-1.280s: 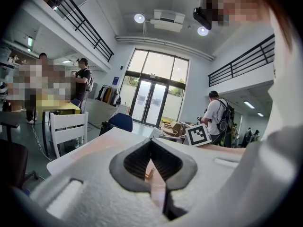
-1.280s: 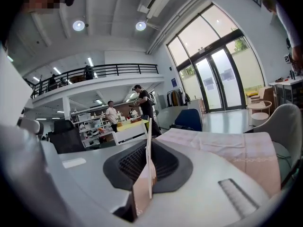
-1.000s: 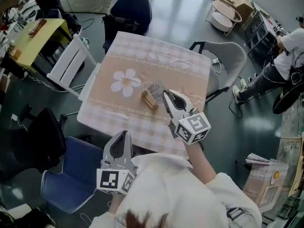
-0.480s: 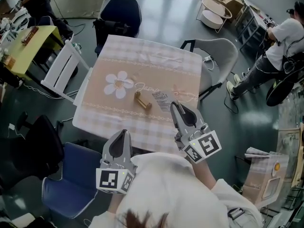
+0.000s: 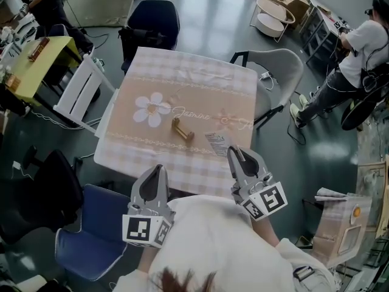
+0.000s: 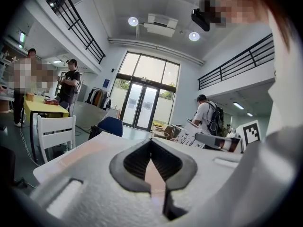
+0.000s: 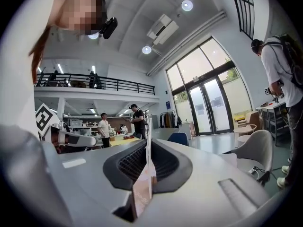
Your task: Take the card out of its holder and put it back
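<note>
Right tongs [image 5: 233, 152] have carried the card [image 5: 217, 143] away from its holder [image 5: 182, 130].

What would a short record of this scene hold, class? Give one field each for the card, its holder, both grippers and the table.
card: card out of its holder, held over the table's near right part
holder: holder on the cloth near the middle, no card in it
right gripper: right gripper, jaws shut on the card's edge
left gripper: left gripper, jaws together, nothing held, at the near edge
table: table under a checked cloth
</note>
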Demonstrator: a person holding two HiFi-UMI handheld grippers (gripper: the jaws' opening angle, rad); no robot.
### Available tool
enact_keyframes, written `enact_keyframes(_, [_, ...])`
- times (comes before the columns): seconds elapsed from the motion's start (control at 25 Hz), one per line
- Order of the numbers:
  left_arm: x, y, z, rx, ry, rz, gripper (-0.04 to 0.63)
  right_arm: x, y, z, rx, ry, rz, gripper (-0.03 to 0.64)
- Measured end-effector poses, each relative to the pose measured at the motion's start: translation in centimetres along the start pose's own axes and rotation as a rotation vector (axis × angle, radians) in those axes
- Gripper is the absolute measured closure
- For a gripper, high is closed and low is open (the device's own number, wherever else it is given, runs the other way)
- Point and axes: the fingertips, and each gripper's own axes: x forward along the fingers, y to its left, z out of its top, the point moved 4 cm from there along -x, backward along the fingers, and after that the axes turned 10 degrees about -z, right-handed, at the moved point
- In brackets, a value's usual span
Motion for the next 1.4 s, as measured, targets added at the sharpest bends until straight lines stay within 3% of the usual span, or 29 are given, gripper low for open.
enact_keyframes(0.48, [0.6, -0.8, -0.6, -0.007, 0.007, -0.03, 0.595, -2.6, 0.6, -1.3, 0.021, 0.034, 0.006, 0.603])
enact_keyframes(0.8, [1.8, -2.1, -1.7, 0.002, 0.055, -0.092, 0.595, -2.5, 0.4, -2.2, 0.029, 0.067, 0.005, 0.602])
enact_keyframes(1.2, [2.6, -2.6, -2.0, -0.01, 0.068, -0.103, 0.595, -2.6, 0.3, -2.6, 0.013, 0.105, 0.029, 0.603])
enact_keyframes(1.4, [3.8, -3.5, -2.2, -0.005, 0.087, -0.151, 0.595, -3.3, -0.1, -2.6, 0.002, 0.109, 0.018, 0.602])
